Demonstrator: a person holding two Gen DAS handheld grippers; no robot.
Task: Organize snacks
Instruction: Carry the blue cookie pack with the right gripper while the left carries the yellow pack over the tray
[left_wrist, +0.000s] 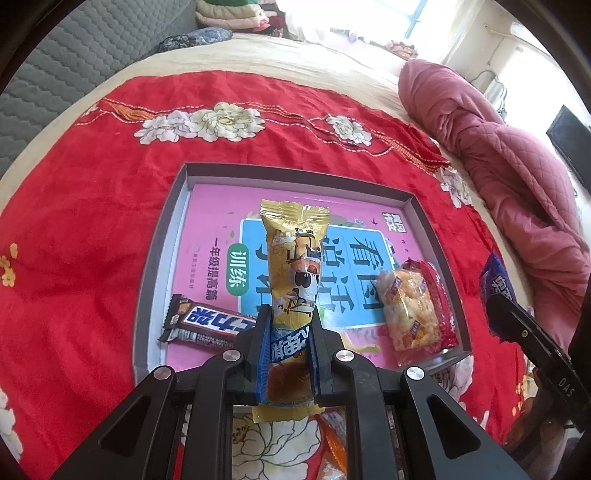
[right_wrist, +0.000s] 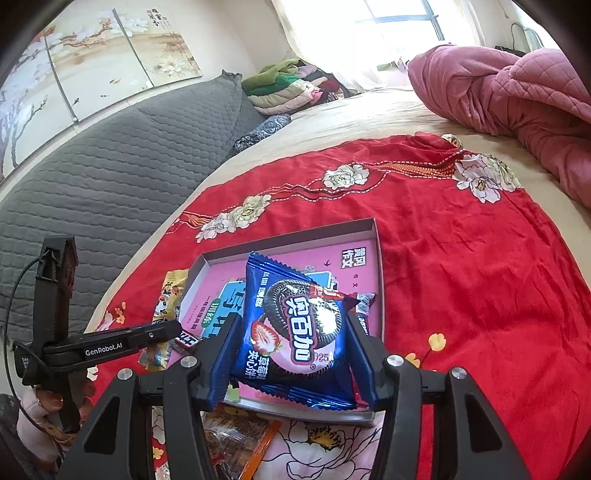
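Observation:
My left gripper (left_wrist: 286, 325) is shut on a long yellow snack packet (left_wrist: 293, 266), held upright over a shallow grey box (left_wrist: 157, 266) lined with a pink booklet. A brown chocolate bar (left_wrist: 207, 325) lies in the box's near left part, and a red-edged rice cracker pack (left_wrist: 413, 306) in its near right. My right gripper (right_wrist: 291, 328) is shut on a blue Oreo packet (right_wrist: 295, 328), above the near edge of the same grey box (right_wrist: 369, 229). The left gripper (right_wrist: 110, 347) shows at the left of the right wrist view, the yellow packet (right_wrist: 170, 295) in it.
The box sits on a red flowered cloth (left_wrist: 74, 229) spread over a bed. A pink quilt (left_wrist: 517, 166) is bunched at the right, a grey padded headboard (right_wrist: 110, 166) at the left. More wrapped snacks (right_wrist: 236, 443) lie on the cloth just below the grippers. A hand (right_wrist: 40, 406) holds the left gripper's handle.

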